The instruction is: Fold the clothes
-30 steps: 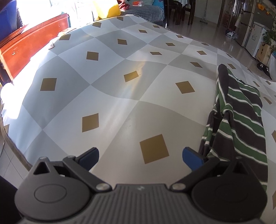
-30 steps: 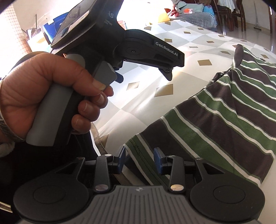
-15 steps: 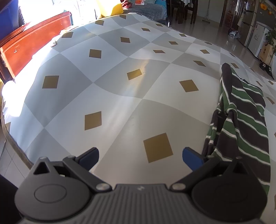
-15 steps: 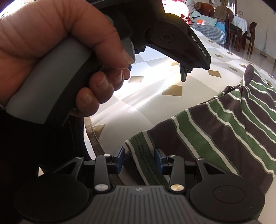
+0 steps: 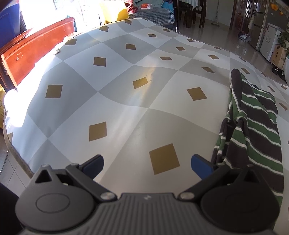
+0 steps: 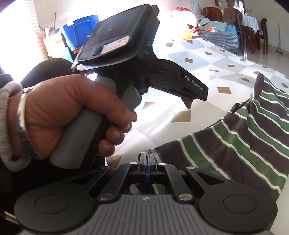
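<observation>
A striped shirt (image 5: pixel 252 126) in green, dark brown and white lies bunched along the right side of the checked cover (image 5: pixel 126 108). My left gripper (image 5: pixel 147 162) hangs open over bare cover, its right finger just left of the shirt's near end. In the right wrist view, my right gripper (image 6: pixel 147 160) has its jaws closing flat together on the shirt's (image 6: pixel 234 144) near corner, and fabric shows beneath the fingers. A hand (image 6: pixel 63 112) holds the left gripper's handle close in front at the left.
The cover's near edge drops to tiled floor at the lower left. A red-brown wooden board (image 5: pixel 36 50) borders the far left. Beyond stand a blue crate (image 6: pixel 79 30), a bed with a checked sheet (image 5: pixel 153 12), dining chairs (image 6: pixel 252 36) and a fridge (image 5: pixel 261 27).
The right jaws, half open around the shirt's hem before, have shut on it. The hand with the left gripper has shifted in the right wrist view. The left wrist view hardly differs.
</observation>
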The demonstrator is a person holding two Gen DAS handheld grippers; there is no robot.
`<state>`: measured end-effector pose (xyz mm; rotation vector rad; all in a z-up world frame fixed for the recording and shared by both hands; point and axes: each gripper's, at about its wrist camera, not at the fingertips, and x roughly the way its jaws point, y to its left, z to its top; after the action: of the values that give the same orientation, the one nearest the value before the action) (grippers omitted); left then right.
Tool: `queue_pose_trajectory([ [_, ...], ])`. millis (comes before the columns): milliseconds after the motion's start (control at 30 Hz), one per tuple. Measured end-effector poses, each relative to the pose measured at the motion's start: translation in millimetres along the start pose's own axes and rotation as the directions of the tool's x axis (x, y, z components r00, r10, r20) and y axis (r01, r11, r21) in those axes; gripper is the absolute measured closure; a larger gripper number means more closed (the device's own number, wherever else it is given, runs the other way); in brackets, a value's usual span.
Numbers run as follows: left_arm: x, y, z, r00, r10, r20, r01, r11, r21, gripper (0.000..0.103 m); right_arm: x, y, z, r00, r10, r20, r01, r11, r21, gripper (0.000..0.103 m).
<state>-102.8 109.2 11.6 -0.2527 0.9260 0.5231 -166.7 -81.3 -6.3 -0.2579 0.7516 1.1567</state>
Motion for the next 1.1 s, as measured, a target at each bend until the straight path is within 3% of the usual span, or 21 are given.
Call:
queue_pose_trajectory([
  [133,0.0,-5.4,-1.6,1.000,-0.008,-0.005,0.008,1.000,0.021,0.000,16.8,7.4,-13.3,0.996,0.001,-0.087,-0.005,0.999,-0.044,0.100],
  [333,-1.8,-24.1,-6.6,0.999,-0.043,-0.009,0.043,0.994,0.096,0.000,35.5,15.0,-25.9,0.990,0.014,-0.144,-0.020,0.999,-0.041,0.099],
  [500,-2.2,-33.8,-10.1,0.998,-0.063,-0.014,0.064,0.988,0.140,0.000,27.1,10.1,-21.1,0.990,0.003,-0.143,-0.005,1.000,-0.014,0.081],
  [733,3.3,-38.1,-12.4,0.997,-0.069,-0.041,0.074,0.987,0.142,0.000,-3.8,-12.9,-15.2,0.989,-0.124,-0.078,0.131,0.988,0.086,0.071],
  [967,4.1,-55.7,-19.5,0.996,-0.083,-0.041,0.090,0.975,0.203,0.000,-26.3,-52.8,-11.6,0.942,-0.328,-0.067,0.335,0.920,0.204,0.069],
  [1100,5.2,-69.7,-26.6,0.994,-0.096,-0.046,0.105,0.962,0.253,0.000,-38.6,-68.8,-19.3,0.924,-0.376,-0.067,0.379,0.879,0.290,0.068],
])
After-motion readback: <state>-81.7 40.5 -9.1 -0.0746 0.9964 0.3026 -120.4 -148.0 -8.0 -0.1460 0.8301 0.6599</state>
